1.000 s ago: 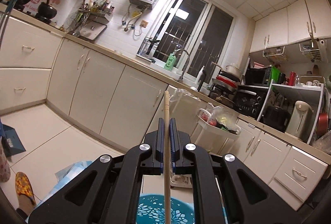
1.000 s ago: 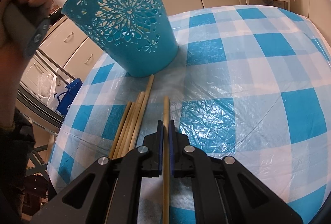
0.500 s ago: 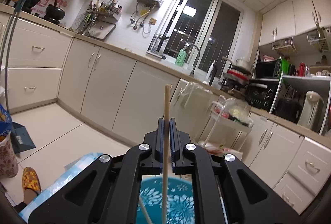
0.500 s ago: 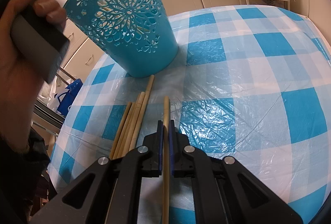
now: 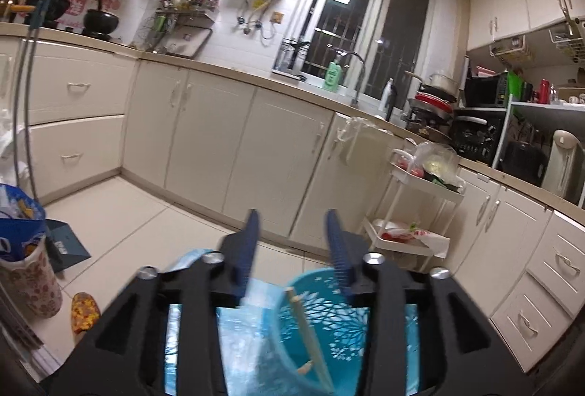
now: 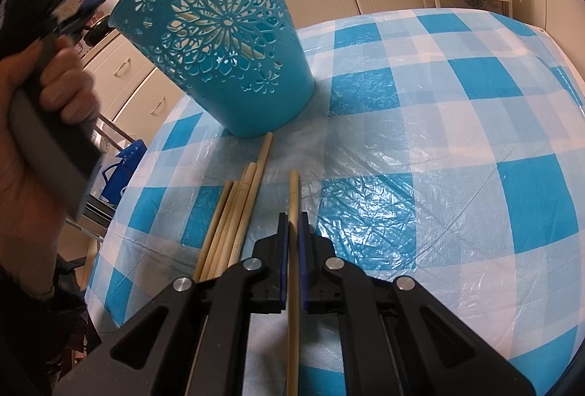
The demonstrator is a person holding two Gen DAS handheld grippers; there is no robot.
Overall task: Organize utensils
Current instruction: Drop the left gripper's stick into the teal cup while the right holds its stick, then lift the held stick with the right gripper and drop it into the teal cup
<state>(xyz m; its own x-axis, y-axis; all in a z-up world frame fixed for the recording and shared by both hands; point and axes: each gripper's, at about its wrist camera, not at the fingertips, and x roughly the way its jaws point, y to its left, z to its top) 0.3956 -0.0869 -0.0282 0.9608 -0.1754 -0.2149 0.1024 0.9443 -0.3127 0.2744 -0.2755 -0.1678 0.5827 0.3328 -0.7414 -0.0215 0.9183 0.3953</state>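
Left gripper [image 5: 291, 242] fingers opening, nothing between; right gripper [image 6: 291, 231] clamps chopstick [image 6: 293, 198]: light, stiff, slippery; grip mid-shaft.

Home kitchen: cream cabinets [image 5: 204, 136] at nine o'clock, sink tap [image 5: 356, 74] at twelve, kettle [image 5: 561, 164] at three.
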